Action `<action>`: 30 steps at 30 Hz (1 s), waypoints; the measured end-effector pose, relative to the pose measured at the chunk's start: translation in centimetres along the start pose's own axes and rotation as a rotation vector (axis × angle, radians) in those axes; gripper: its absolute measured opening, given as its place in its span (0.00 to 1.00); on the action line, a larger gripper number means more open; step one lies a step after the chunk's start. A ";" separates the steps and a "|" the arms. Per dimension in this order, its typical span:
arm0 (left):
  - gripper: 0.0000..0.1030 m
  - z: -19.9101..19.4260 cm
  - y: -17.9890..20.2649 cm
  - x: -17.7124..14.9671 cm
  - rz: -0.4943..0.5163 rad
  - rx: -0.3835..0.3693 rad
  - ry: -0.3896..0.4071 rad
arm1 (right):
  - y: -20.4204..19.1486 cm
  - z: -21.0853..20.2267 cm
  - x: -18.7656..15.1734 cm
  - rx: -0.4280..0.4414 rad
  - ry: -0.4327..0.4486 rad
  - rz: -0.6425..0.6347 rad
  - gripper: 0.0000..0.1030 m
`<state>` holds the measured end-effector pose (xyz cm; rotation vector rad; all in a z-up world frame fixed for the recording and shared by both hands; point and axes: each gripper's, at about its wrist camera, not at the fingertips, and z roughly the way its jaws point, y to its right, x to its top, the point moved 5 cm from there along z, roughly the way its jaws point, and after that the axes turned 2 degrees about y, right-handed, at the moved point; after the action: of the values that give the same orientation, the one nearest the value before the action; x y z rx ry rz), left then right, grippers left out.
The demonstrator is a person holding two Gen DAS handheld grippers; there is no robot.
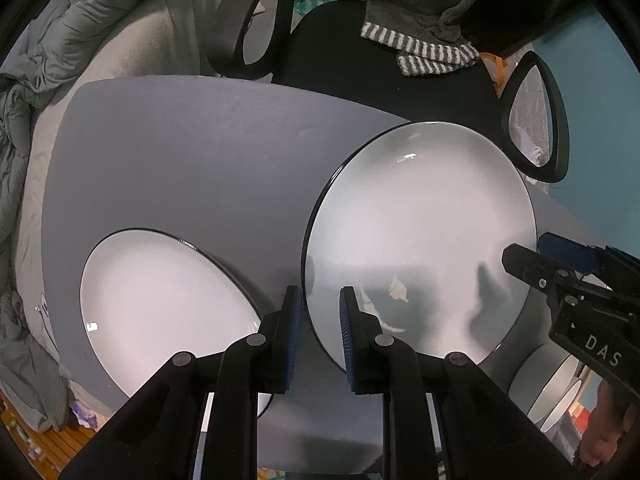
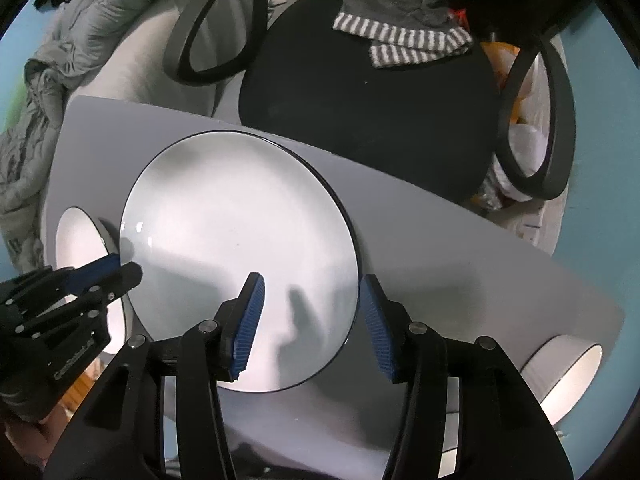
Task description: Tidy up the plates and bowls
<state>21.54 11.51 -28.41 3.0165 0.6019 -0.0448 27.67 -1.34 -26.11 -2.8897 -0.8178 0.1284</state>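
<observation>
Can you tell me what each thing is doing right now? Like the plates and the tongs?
Big plate: lifted and tilted above the table, empty.
Left tongs: pinching the big plate's rim.
Right tongs: open, straddling the plate's other edge, not squeezing.
Second plate: flat on the table, empty.
Bowl: on the table at its near right corner, empty.
Table: grey, holding the dishes.
Striped cloth: draped on the black chair.

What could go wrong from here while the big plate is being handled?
1. The left tongs pinch the big plate only at its rim, so it could slip or tip.
2. The open right tongs straddle its other edge; closing off-centre might knock it against the other plate nearby.
</observation>
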 end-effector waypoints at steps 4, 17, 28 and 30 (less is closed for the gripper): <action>0.20 -0.7 -0.1 -0.5 0.003 0.000 0.018 | -0.3 -0.4 -0.3 -0.022 0.023 -0.020 0.50; 0.47 -5.1 0.8 -3.5 0.064 0.036 0.132 | -1.4 -2.7 -2.5 -0.092 0.090 -0.080 0.62; 0.61 -8.2 -1.5 -6.2 0.026 0.007 0.176 | -2.8 -5.6 -4.3 -0.102 0.141 -0.100 0.66; 0.61 -8.7 -2.1 -7.0 -0.003 -0.001 0.184 | -3.2 -6.1 -4.7 -0.102 0.149 -0.105 0.66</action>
<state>14.45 11.37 -19.58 3.0402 0.6197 0.2347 22.78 -1.72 -19.37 -2.8977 -0.9711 -0.1415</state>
